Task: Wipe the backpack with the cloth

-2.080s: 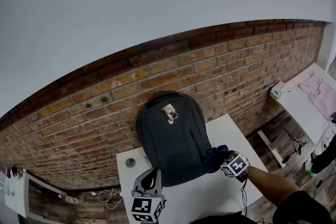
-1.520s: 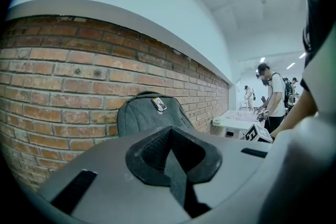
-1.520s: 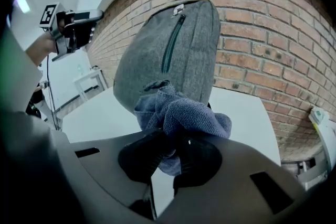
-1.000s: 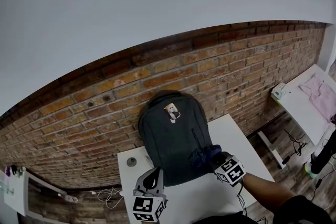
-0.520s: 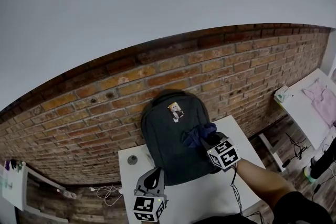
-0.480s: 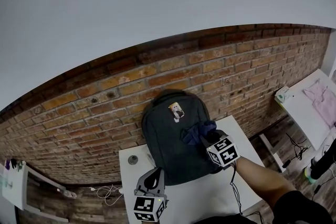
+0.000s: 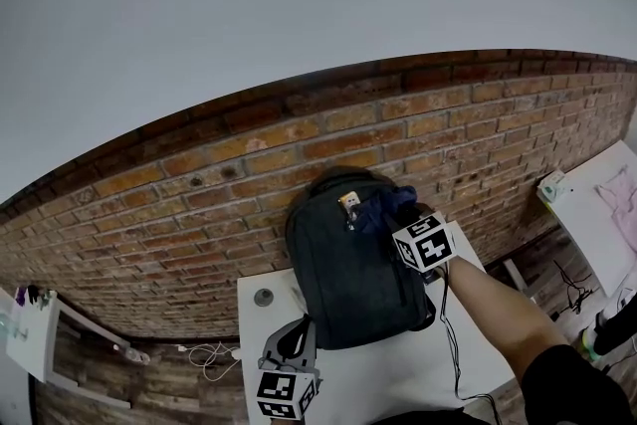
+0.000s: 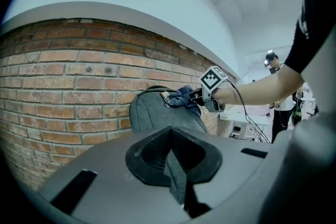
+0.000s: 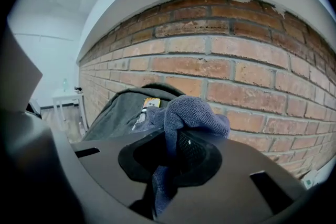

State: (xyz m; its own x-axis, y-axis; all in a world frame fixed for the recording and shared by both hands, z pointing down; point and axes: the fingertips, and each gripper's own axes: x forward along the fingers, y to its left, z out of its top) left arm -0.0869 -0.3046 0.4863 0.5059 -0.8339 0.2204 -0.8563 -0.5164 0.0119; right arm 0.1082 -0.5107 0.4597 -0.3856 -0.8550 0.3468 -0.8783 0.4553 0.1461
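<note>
- Left claw [image 8: 172, 162]: jaws together, low at the counter's [image 7: 398, 381] near edge, just beside the backpack's bottom left corner.
- Small round grey disc [image 7: 264, 297] lies on the counter left of the backpack; can't tell what it is.
- Backpack [image 7: 353, 264]: dark grey, stands on the white counter, top leaning on the brick wall [image 7: 199, 204]. Small yellowish tag [image 7: 349, 205] near its top.
- Cloth [image 7: 386, 206]: dark blue, bunched, pressed on the backpack's upper right, touching the tag.
- Right claw [image 9: 173, 152]: clamped on the cloth, which hangs down between the jaws.
</note>
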